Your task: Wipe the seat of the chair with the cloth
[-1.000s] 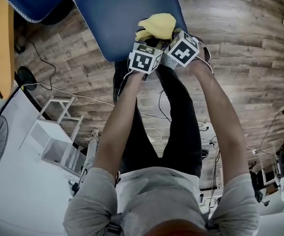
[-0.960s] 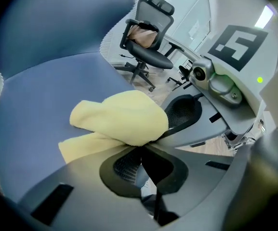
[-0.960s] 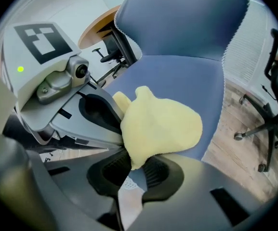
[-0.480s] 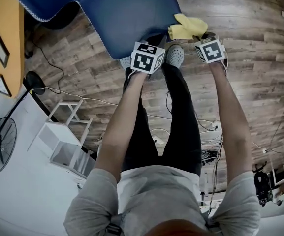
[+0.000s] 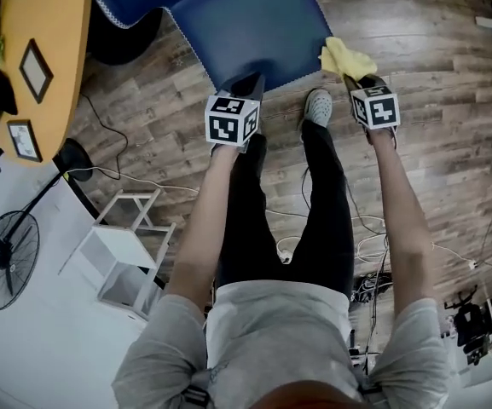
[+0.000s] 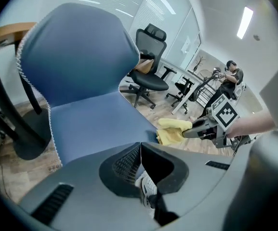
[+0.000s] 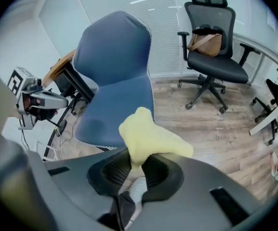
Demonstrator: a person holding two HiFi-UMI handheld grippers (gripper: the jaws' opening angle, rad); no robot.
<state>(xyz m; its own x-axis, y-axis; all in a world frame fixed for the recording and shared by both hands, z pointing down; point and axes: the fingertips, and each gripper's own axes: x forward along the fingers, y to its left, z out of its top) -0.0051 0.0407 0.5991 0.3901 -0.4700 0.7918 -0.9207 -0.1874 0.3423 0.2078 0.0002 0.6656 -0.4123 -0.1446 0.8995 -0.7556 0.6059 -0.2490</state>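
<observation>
The right gripper (image 5: 354,77) is clenched on a crumpled yellow cloth (image 5: 345,58), just off the front corner of the smooth blue seat (image 5: 250,32) of the chair (image 7: 112,47). The left gripper (image 5: 244,85), jaws together and empty, hangs at the seat's front edge. Only the gripper views show a black mesh office chair (image 7: 211,57) beyond the blue chair.

Office, probably — black swivel chair (image 7: 211,57), orange desk (image 5: 58,24), ceiling strip light (image 6: 244,22), glass-looking partitions.

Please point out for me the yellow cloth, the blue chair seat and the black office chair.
yellow cloth (image 7: 148,136): right gripper view, middle of the bunched fabric.
blue chair seat (image 5: 246,24): head view, centre of the cushion.
black office chair (image 7: 216,66): right gripper view, its seat cushion.
</observation>
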